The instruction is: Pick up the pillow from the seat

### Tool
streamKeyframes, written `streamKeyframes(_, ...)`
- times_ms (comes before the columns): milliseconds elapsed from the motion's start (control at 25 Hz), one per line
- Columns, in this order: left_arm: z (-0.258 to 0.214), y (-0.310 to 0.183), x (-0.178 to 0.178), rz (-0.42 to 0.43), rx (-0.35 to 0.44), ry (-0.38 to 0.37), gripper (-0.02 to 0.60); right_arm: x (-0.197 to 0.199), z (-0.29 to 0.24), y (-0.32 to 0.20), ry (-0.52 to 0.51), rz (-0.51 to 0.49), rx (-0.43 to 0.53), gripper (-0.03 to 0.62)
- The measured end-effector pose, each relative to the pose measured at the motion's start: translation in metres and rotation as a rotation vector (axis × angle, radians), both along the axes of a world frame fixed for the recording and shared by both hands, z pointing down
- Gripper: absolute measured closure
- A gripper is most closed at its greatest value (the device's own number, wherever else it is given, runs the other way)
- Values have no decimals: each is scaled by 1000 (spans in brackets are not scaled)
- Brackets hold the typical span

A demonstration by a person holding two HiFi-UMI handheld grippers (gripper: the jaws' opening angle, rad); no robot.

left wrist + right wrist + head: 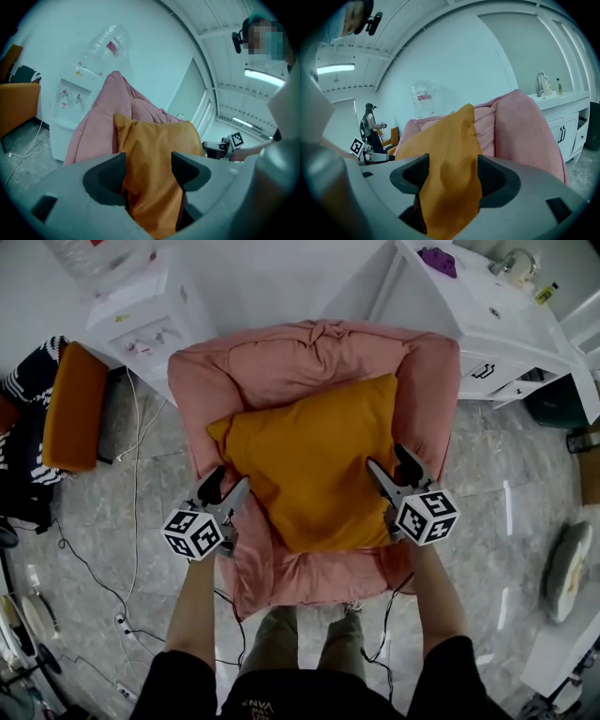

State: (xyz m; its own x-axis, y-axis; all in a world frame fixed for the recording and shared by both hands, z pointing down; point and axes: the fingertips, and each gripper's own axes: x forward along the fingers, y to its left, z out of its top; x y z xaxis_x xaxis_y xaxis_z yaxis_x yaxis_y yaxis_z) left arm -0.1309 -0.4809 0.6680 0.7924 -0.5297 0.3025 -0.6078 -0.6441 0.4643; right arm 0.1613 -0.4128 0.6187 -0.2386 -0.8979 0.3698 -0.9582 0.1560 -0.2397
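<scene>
A mustard-yellow pillow (314, 460) lies tilted on the seat of a pink armchair (309, 352). My left gripper (225, 488) is at the pillow's left edge and my right gripper (394, 470) at its right edge. In the left gripper view the pillow (154, 154) runs up between the wide-spread jaws of the left gripper (149, 173). The right gripper view shows the same: pillow fabric (450, 154) fills the gap of the right gripper (452, 176). Both grippers stand open around the fabric; I see no pinch.
A white water dispenser (141, 315) stands behind the armchair at the left, and an orange chair (75, 404) further left. A white counter with drawers (487, 315) is at the right. Cables (131, 474) trail on the marble floor. A person (372, 124) stands far off.
</scene>
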Motion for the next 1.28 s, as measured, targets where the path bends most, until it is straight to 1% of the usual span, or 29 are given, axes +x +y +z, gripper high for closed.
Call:
streamKeyframes(80, 6, -2, 2, 23, -16, 18, 281, 1, 0, -5, -16, -10, 8, 290)
streamKeyframes(240, 19, -4, 12, 66, -75, 70, 264, 7, -1, -13, -27, -25, 20, 276)
streamKeyframes(400, 23, -12, 17, 45, -108, 147, 258, 13, 3, -17, -62, -36, 10, 266)
streamKeyframes(560, 25, -15, 15, 12, -105, 149, 259, 14, 12, -21, -84, -25, -21, 264)
streamKeyframes(760, 28, -11, 10, -43, -111, 157, 259, 16, 17, -23, -124, -1, -18, 266)
streamKeyframes(960, 34, -9, 6, -53, -125, 145, 258, 15, 18, -23, -130, 5, -19, 266)
streamKeyframes(1040, 36, -8, 7, -59, -141, 154, 258, 16, 19, -23, -138, 9, -22, 266)
streamKeyframes(1200, 44, -10, 11, -69, -204, 203, 258, 15, 21, -24, -158, 13, -26, 266)
streamKeyframes(1280, 46, -12, 13, -61, -210, 211, 258, 14, 22, -25, -169, 17, -28, 267)
